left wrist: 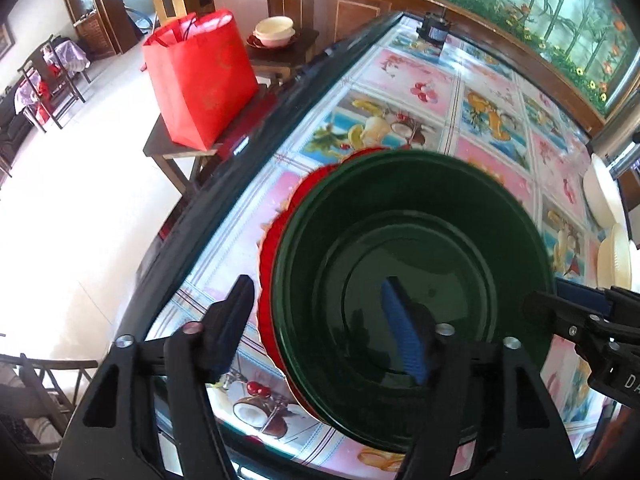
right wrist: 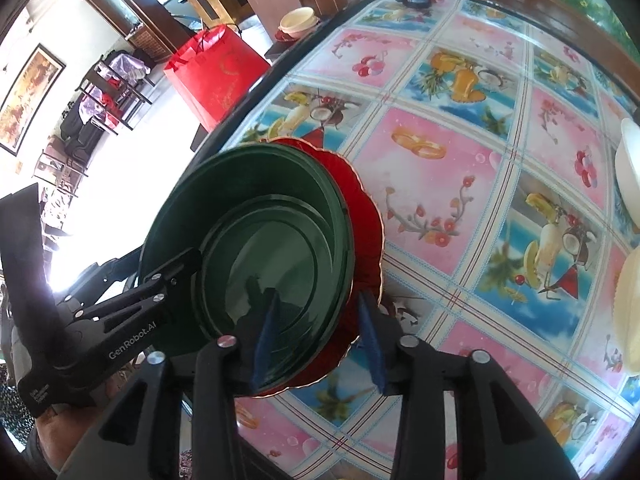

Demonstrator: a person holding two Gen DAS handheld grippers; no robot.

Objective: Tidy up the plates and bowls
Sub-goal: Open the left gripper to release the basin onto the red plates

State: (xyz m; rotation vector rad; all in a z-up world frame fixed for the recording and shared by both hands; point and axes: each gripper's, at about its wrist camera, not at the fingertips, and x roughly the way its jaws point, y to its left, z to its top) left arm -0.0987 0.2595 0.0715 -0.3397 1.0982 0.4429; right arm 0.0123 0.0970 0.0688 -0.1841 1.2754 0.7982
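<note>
Left wrist view shows your left hand-held gripper (left wrist: 318, 326) apart astride the green bowl (left wrist: 412, 296) on the red plate (left wrist: 276, 248), right hand-held gripper (right wrist: 320, 336) likewise loose, so next withdraw both carefully.

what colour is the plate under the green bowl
Red, with a scalloped gold-edged rim; the red plate under the green bowl shows best in the right wrist view.

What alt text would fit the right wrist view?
A green bowl sits on a red plate on a fruit-print table. The right gripper straddles their near rims, jaws open, and the left gripper reaches in beside it.
</note>
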